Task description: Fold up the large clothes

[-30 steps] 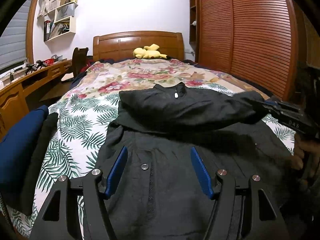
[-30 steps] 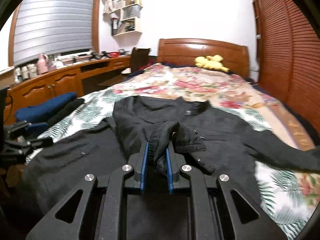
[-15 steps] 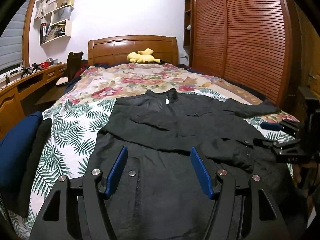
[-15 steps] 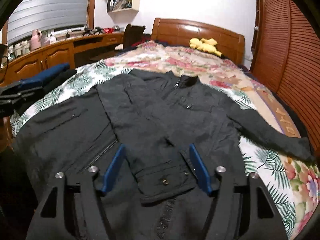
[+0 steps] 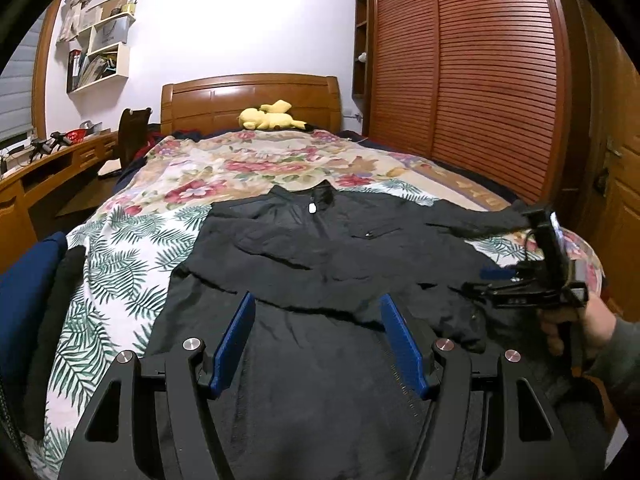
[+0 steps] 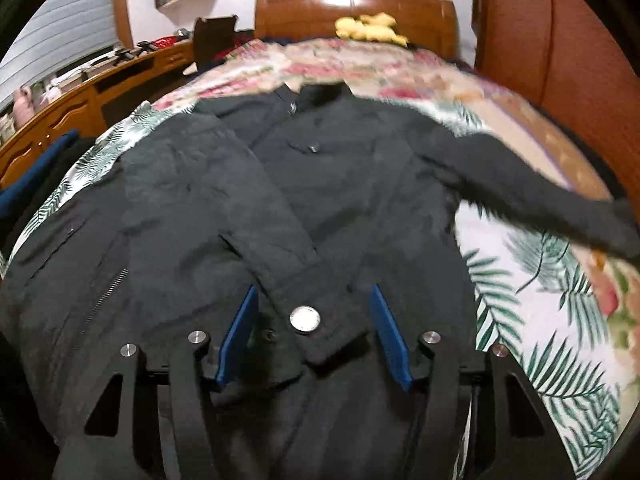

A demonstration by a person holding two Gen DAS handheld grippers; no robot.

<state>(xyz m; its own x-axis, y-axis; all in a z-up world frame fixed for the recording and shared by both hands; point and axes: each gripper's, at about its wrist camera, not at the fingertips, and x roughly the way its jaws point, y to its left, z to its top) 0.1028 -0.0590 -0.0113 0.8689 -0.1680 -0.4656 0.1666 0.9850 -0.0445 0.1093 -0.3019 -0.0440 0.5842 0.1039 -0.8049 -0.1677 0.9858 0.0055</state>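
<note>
- Black jacket [image 5: 320, 264] is spread flat on the bed [image 5: 120, 264], beneath and ahead of both grippers.
- Left gripper [image 5: 318, 340]: jaws held apart, nothing gripped.
- Right gripper [image 6: 314, 334]: jaws closing; folded sleeve cuff [image 6: 316, 320] lies between the fingers, not pinched.

Dim warm indoor light, glare blown out on the white wall [image 5: 240, 24] above the headboard [image 5: 248, 98], right wrist view motion-blurred, fisheye bending and black corners.
</note>
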